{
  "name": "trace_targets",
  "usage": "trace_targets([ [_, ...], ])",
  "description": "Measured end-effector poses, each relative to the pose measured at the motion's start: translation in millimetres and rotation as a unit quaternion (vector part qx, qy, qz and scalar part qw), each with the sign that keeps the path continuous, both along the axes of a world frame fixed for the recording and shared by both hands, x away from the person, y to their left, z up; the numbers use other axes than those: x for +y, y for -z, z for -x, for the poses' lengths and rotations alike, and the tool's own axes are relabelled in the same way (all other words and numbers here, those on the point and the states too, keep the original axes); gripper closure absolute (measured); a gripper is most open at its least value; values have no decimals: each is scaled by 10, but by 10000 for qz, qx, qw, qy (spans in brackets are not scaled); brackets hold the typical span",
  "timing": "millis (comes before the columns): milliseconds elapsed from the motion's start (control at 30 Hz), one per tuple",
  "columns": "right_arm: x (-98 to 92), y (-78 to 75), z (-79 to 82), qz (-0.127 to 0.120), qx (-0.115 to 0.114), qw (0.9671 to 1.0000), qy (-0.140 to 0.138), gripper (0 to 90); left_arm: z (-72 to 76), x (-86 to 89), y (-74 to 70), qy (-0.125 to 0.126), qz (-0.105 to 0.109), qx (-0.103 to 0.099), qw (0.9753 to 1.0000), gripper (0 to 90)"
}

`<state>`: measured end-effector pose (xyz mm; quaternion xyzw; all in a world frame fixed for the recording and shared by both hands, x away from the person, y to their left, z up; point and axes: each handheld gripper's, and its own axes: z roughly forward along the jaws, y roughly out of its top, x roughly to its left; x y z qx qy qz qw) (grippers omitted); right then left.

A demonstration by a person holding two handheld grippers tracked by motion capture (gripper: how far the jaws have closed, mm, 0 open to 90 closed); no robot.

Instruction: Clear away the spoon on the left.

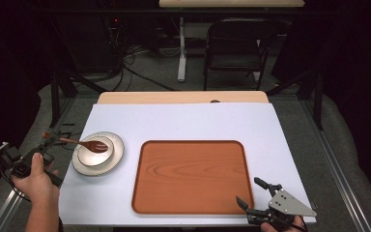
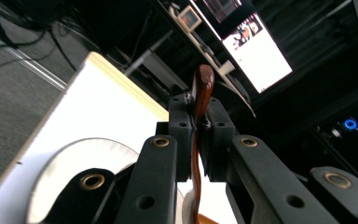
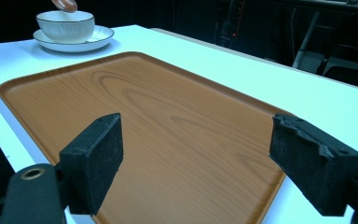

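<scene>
Spoon (image 1: 88, 144) of dark wood hangs bowl-end over the white bowl (image 1: 94, 152) on its plate (image 1: 117, 157), handle pinched in my left gripper (image 2: 199, 122) fingers. I judge this the spoon-placing step; next, lower and release. My right gripper (image 1: 253, 191), fingers spread, waits by the tray (image 1: 192, 176) on the worktop (image 1: 183, 121).

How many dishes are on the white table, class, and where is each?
3: a bowl sits on a plate at the left, with the spoon in the left gripper over it; a tray lies in the middle, near the right gripper.
</scene>
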<state>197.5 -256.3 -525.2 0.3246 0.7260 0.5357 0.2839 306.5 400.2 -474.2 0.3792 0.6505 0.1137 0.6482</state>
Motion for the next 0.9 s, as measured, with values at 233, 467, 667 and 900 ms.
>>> trace_targets([
  [233, -1, 0, 1, 0, 2, 10000, -2, 170, -58, -151, -40, 465, 59, 40, 9989, 844],
  [467, -3, -1, 2, -1, -5, 10000, 2, 170, -106, -337, -88, 931, -18, 114, 9956, 844],
  [667, -4, -3, 4, 1, -7, 10000, 7, 170, -159, -509, -147, 1339, -151, 161, 9907, 844],
  [900, -6, -3, 4, 0, -7, 10000, 4, 170, -184, -709, -212, 1772, -280, 150, 9837, 844],
])
